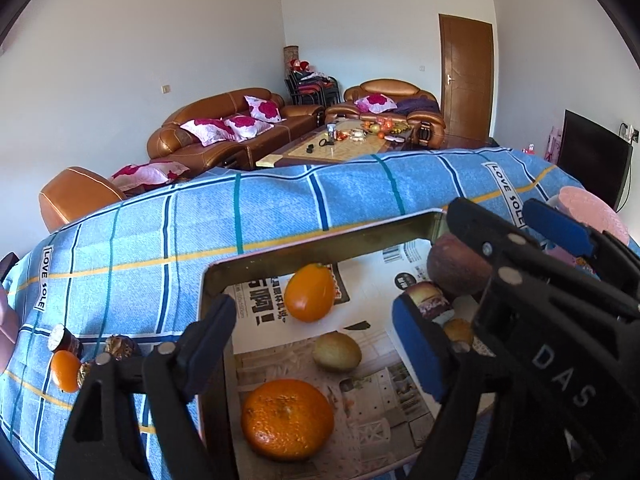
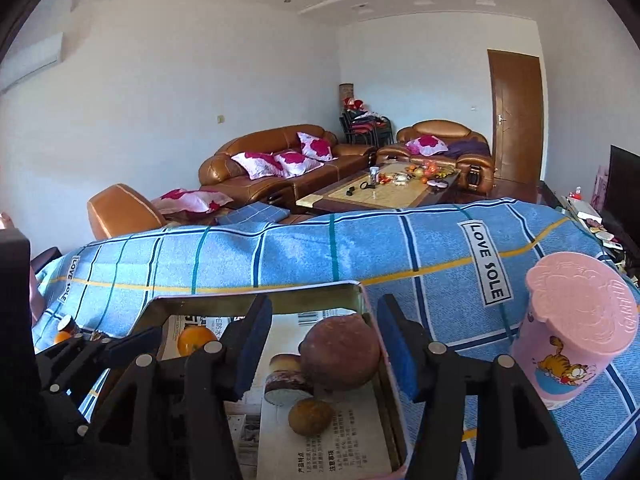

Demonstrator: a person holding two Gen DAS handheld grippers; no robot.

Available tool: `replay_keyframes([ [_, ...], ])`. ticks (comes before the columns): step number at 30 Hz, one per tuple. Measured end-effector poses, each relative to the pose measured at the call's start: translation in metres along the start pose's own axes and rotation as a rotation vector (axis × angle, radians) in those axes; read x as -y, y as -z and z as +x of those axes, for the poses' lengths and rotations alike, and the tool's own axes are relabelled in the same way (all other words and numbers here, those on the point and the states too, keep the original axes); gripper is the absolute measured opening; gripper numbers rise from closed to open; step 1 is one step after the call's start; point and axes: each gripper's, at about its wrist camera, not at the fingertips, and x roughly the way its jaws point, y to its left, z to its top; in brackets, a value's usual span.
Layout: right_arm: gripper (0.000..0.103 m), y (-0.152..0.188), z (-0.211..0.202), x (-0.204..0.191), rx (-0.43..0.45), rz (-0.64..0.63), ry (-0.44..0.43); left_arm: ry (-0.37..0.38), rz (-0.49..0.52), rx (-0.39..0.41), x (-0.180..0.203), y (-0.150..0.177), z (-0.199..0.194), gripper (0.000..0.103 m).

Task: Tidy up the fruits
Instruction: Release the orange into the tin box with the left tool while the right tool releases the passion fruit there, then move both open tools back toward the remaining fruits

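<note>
A rectangular metal tin (image 1: 320,240) lined with newspaper sits on the blue checked cloth. In it lie a big orange (image 1: 287,419), a smaller smooth orange (image 1: 310,293), a yellow-green fruit (image 1: 337,352), a reddish-brown round fruit (image 1: 456,266), a small brown fruit (image 2: 311,416) and a small cake (image 2: 285,376). My left gripper (image 1: 316,354) is open over the tin's near left corner, holding nothing. My right gripper (image 2: 324,352) is open, its blue pads either side of the reddish-brown fruit (image 2: 340,354), apart from it. It also shows in the left wrist view (image 1: 500,248).
A pink lidded cup (image 2: 572,328) stands on the cloth right of the tin. Left of the tin lie a small orange (image 1: 65,371), a dark cup (image 1: 64,340) and wrapped sweets (image 1: 120,346). Sofas and a coffee table stand behind.
</note>
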Motion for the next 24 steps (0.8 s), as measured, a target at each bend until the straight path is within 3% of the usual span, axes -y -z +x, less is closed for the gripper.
replay_keyframes([
  [2, 0.071, -0.001, -0.005, 0.002, 0.026, 0.004, 0.031, -0.006, -0.005, 0.023, -0.001, 0.000, -0.004, 0.100],
  [3, 0.071, -0.002, -0.007, 0.004, 0.036, 0.004, 0.048, -0.010, -0.012, 0.035, -0.002, 0.000, -0.006, 0.101],
  [10, 0.072, -0.006, -0.014, 0.014, 0.082, 0.035, 0.111, -0.024, -0.041, 0.076, -0.008, 0.000, -0.014, 0.102],
  [18, 0.072, -0.001, -0.019, 0.009, 0.101, -0.004, 0.150, -0.099, -0.008, 0.126, -0.011, 0.003, -0.025, 0.102],
  [24, 0.072, 0.002, -0.029, 0.015, 0.133, 0.035, 0.175, -0.081, -0.035, 0.139, -0.023, 0.008, -0.034, 0.103],
])
